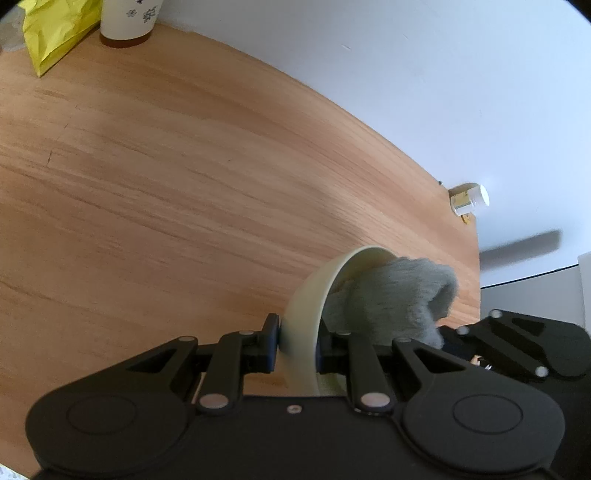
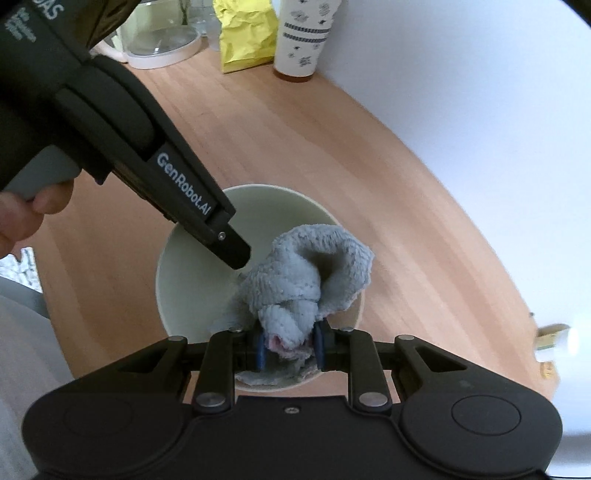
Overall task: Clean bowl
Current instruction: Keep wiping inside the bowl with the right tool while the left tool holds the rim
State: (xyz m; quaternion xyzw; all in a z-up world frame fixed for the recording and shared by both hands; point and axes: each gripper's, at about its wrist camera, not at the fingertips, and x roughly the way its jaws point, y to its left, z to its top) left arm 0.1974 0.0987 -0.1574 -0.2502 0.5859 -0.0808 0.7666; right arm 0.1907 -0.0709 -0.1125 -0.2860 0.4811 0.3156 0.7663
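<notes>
The right gripper [image 2: 288,349] is clamped on a bunched gray cloth [image 2: 303,277]. Its blue pads [image 2: 260,350] press the cloth from both sides. The cloth is fluffy and crumpled, and most of it sits inside the bowl [image 2: 192,280]. One fold of the cloth leans over the bowl's right rim.

The bowl is pale, almost cream, and it stands on the wooden surface [image 2: 424,240]. It is right under both grippers.

The left gripper [image 1: 298,347] pinches the wall of the bowl [image 1: 306,306]. One finger [image 1: 271,345] is outside the wall and the other is inside, so the rim is held tight between them. In the right wrist view, the left gripper comes down from the upper left and its tip reaches into the bowl just beside the cloth. A hand [image 2: 26,218] holds its handle at the left edge.

Farther back on the surface stands a yellow bag [image 2: 247,35]. Just beside it is a white cup with small dark flowers [image 2: 304,37]. To the left of the bag is a clear round container [image 2: 162,33] on a white base. Off to the right, near the surface's edge, is a small bottle with a white cap [image 1: 469,199]. Behind it all is a white wall [image 1: 406,74].
</notes>
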